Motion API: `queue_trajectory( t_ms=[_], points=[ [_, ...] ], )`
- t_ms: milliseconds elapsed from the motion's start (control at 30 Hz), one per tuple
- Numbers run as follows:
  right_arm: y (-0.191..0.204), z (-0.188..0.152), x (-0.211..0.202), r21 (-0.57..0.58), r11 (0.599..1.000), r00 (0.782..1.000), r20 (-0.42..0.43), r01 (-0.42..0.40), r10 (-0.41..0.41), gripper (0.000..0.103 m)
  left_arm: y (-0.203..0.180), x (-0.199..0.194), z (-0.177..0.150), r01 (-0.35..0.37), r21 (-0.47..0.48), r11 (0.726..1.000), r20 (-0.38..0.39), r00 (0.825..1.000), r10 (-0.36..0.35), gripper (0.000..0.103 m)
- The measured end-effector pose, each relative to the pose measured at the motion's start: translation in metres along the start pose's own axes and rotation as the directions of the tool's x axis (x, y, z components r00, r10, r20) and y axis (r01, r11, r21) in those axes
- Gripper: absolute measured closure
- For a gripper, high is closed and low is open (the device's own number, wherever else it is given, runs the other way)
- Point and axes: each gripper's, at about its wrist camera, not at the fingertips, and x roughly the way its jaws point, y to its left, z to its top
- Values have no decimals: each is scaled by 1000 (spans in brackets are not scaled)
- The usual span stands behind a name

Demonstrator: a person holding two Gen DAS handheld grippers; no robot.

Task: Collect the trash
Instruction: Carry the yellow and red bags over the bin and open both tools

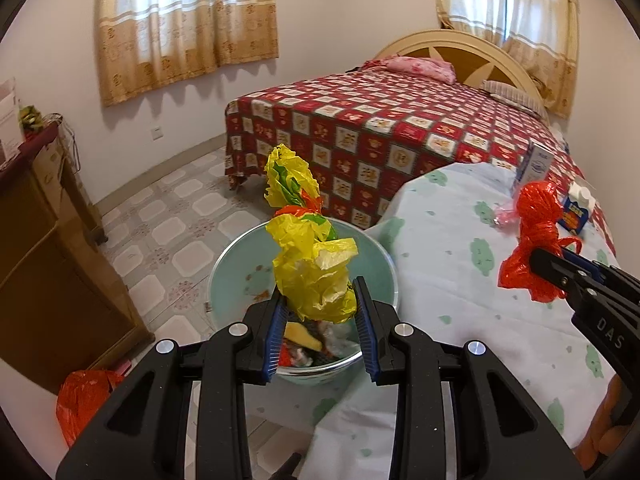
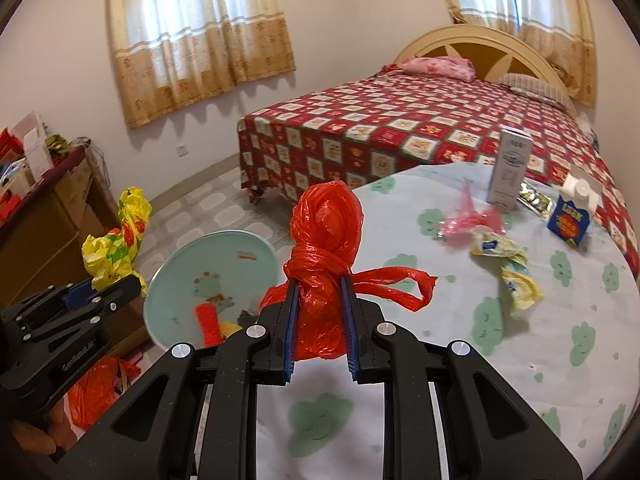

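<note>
The left gripper clamps a crumpled yellow plastic bag with green and orange print, held above the pale green bin. The right gripper pinches a knotted red bag over the desk. Only the right view shows the yellowish wrapper and pink wrapper lying there.

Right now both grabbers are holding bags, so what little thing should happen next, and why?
Probably the left gripper should open and let the yellow bag fall. In the left wrist view it hangs right above the green bin, which already holds trash. The right gripper with the red bag is over the table, beside the bin.
</note>
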Motion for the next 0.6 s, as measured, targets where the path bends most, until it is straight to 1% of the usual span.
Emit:
queue_trajectory(
  t_ms=[233, 600],
  points=[
    [30, -2, 4, -37, 999, 999, -12, -40, 39, 83, 29, -1, -2, -43, -34, 998, 8, 999, 44, 71],
    [70, 3, 19, -92, 991, 995, -29, -96, 93, 83, 63, 3, -3, -73, -92, 993, -3, 997, 73, 71]
  ],
)
